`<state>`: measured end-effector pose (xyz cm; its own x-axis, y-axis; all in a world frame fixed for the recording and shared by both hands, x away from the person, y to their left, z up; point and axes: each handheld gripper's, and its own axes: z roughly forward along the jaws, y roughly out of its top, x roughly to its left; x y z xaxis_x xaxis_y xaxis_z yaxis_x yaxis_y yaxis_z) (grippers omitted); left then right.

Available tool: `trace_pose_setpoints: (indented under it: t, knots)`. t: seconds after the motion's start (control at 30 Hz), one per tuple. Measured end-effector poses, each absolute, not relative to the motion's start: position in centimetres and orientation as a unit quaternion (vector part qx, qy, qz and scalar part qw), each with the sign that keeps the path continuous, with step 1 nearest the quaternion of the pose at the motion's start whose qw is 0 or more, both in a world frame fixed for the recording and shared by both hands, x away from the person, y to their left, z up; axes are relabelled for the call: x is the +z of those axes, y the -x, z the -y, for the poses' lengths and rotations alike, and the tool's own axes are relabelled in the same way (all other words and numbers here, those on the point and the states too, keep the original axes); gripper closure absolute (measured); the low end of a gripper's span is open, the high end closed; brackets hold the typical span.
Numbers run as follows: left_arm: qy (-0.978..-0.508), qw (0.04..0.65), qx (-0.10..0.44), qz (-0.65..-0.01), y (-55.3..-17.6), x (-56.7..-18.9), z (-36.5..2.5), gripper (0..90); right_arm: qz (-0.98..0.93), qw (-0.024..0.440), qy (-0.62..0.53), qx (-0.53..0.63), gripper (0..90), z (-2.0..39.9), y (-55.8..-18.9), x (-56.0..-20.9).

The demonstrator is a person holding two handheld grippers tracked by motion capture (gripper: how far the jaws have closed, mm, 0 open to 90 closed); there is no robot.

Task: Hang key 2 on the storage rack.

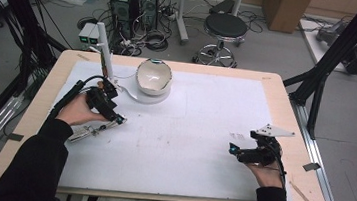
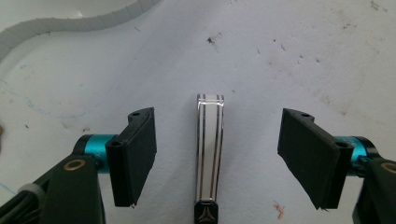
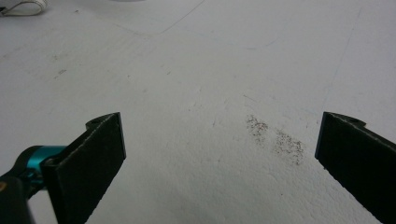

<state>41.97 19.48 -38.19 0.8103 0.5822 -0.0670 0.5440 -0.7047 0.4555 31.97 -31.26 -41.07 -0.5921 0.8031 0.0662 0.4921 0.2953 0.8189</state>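
we find the left gripper (image 2: 212,158) apart, pads either side of a shiny metal handle (image 2: 209,144) lying flat on the white mat (image 1: 188,131), not yet touching. risk: slick, low handle slips or skids w/ off-centre pinch. right gripper (image 3: 219,154) wide, idle.

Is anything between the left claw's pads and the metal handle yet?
No. In the left gripper view the handle lies between the left claw pads with bare white mat on each side.
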Motion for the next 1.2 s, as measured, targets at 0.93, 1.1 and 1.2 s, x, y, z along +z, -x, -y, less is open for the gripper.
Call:
trace_pose_setpoints:
  t: [0.93, 1.1, 1.2]
  knots:
    - [-0.931, 0.172, 0.049, -0.318, -42.1, -40.5, -18.7, 64.7, -0.78, 0.185, -0.42, 0.425, 0.7, 31.4, -31.8, -41.0]
    - [-0.932, 0.162, 0.062, -0.319, -42.1, -40.4, -18.9, 73.9, -0.784, 0.186, -0.415, 0.423, 0.7, 31.3, -31.8, -40.9]
    - [-0.933, 0.164, 0.076, -0.311, -41.9, -40.3, -19.0, 74.3, -0.784, 0.186, -0.415, 0.422, 0.7, 31.2, -31.8, -41.0]
